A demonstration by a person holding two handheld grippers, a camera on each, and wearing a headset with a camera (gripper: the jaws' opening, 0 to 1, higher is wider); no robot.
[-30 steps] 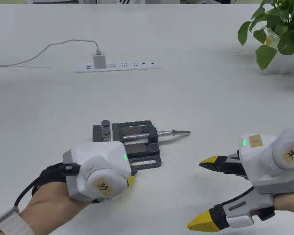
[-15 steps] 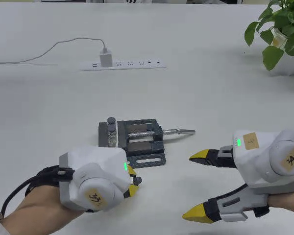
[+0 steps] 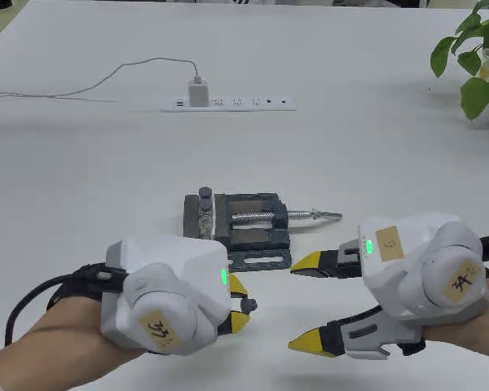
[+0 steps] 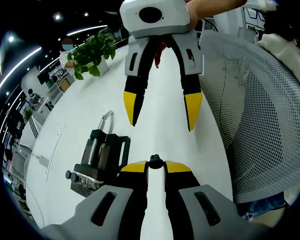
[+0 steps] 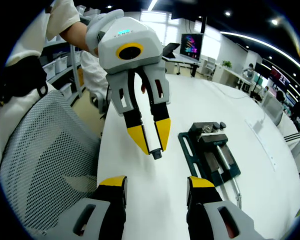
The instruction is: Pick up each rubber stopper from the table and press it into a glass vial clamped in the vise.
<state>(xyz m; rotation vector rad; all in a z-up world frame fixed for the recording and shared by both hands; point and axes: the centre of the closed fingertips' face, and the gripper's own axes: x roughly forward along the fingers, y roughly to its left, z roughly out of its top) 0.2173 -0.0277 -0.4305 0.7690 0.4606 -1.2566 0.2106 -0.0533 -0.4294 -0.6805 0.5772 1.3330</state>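
A dark metal vise [image 3: 243,230] sits mid-table, with glass vials [image 3: 204,213] capped by dark stoppers clamped at its left end. My left gripper [image 3: 239,304] hovers just in front of the vise, shut on a small dark rubber stopper [image 3: 248,305]. The stopper [image 4: 155,161] is pinched between the yellow tips in the left gripper view, and the vise [image 4: 101,155] lies beyond to the left. My right gripper [image 3: 308,303] is open with nothing between its fingers, right of the left one, pointing left at it. In the right gripper view, the stopper [image 5: 156,154] hangs from the left gripper beside the vise [image 5: 212,150].
A white power strip [image 3: 236,103] with a plugged charger [image 3: 198,92] and trailing cable lies at the back of the table. A potted plant [image 3: 477,57] stands at the far right. A mesh chair back [image 4: 260,125] is close to the table's near edge.
The right gripper has moved left, closer to the vise and the left gripper. The left gripper has drawn slightly back from the vise, still holding the stopper. The head camera has shifted.
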